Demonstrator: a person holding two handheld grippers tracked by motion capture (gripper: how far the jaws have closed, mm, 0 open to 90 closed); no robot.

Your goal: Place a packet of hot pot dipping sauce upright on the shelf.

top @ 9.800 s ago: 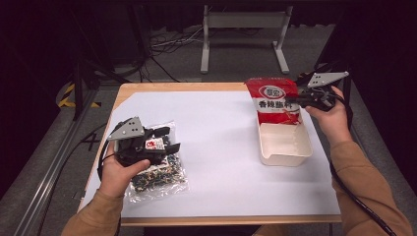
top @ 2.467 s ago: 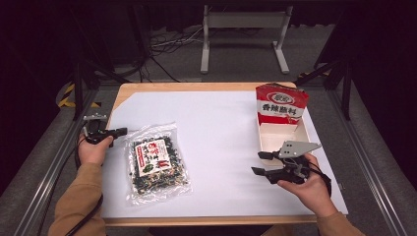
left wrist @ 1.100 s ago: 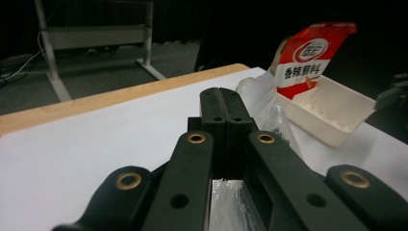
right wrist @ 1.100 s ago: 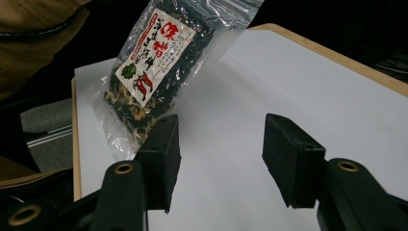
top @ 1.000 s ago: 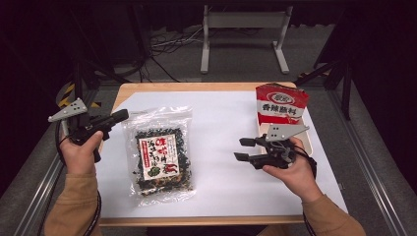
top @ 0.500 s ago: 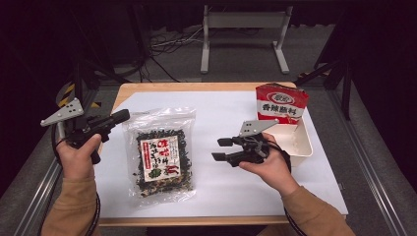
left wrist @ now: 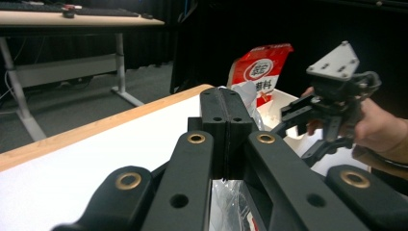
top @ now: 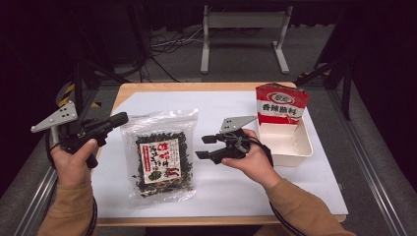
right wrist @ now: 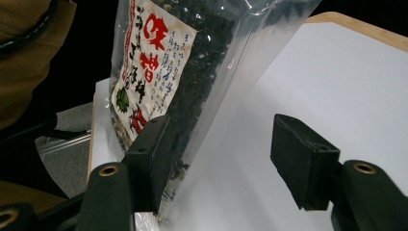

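A clear bag of dark seaweed [top: 160, 157] with a red-lettered label lies on the white sheet. Its upper left corner is raised, and my left gripper [top: 120, 118] is shut on that corner. In the left gripper view the jaws [left wrist: 224, 96] are pressed together, with clear plastic [left wrist: 226, 202] showing below them. My right gripper [top: 203, 147] is open just at the bag's right edge. In the right gripper view the bag [right wrist: 159, 62] slants up, and its clear edge lies between the spread jaws [right wrist: 223, 159].
A white tray [top: 290, 160] stands at the right of the table with a red pouch [top: 280, 103] upright at its far end. White sheet [top: 236, 191] lies bare in front of the right hand. Metal rails run along both table sides.
My right gripper has moved left from near the tray to the bag's right edge. The left gripper has stayed at the bag's corner.
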